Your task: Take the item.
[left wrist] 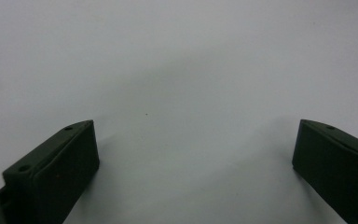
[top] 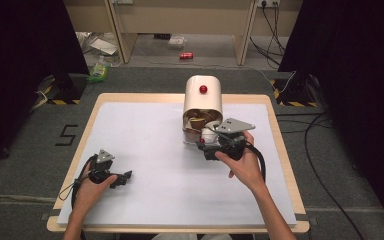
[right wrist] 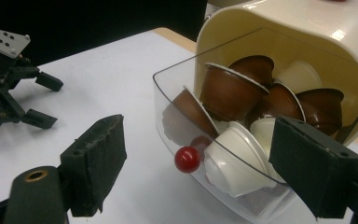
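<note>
A cream capsule dispenser (top: 203, 97) lies on its side at the back middle of the white mat, with a red button (top: 203, 89) on top. Its clear drawer (right wrist: 168, 107) stands pulled out toward me. It holds several brown capsules (right wrist: 228, 91) and white capsules (right wrist: 235, 158). The drawer's small red knob (right wrist: 187, 159) sits between the jaws of my right gripper (right wrist: 200, 172), which is open and does not press on it. My left gripper (top: 125, 177) rests open on the mat at the front left, nothing between its jaws (left wrist: 196, 154).
The white mat (top: 145, 130) covers a wooden table (top: 280, 145) with its edges close on all sides. Black curtains stand left and right. On the floor behind lie a red can (top: 186, 55) and cables (top: 270, 30).
</note>
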Demonstrator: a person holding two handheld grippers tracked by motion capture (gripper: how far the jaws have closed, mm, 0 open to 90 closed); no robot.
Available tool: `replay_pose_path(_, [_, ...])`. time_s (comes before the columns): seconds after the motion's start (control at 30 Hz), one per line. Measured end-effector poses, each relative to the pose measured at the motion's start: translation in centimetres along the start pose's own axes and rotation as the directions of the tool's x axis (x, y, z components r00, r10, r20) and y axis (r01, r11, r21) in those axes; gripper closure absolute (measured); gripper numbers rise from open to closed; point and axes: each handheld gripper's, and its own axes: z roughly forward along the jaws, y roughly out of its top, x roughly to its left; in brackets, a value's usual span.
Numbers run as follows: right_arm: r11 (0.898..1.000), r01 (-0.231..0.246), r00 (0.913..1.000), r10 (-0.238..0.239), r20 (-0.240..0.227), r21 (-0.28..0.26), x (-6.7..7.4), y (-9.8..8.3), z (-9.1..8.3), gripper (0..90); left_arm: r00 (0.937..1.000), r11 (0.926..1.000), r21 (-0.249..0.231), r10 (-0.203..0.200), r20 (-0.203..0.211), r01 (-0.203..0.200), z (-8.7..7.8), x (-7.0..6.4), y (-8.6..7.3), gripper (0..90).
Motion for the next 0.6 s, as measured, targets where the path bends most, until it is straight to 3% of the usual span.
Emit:
replay_pose_path(0.1, [1.000, -0.004, 0.9999, 0.004, 0.009, 0.001, 0.0, 0.3, 0.1, 15.3, 1.0000, 1.0000, 0.000, 0.000, 0.000, 0.000, 0.0, 0.0, 0.0, 0.0])
replay_pose_path(0.6, [1.000, -0.019, 0.9996, 0.019, 0.023, -0.016, -0.1, 1.9, 1.4, 17.3, 1.0000, 1.0000, 0.000, 0.001, -0.001, -0.001, 0.0, 0.0, 0.0, 0.0])
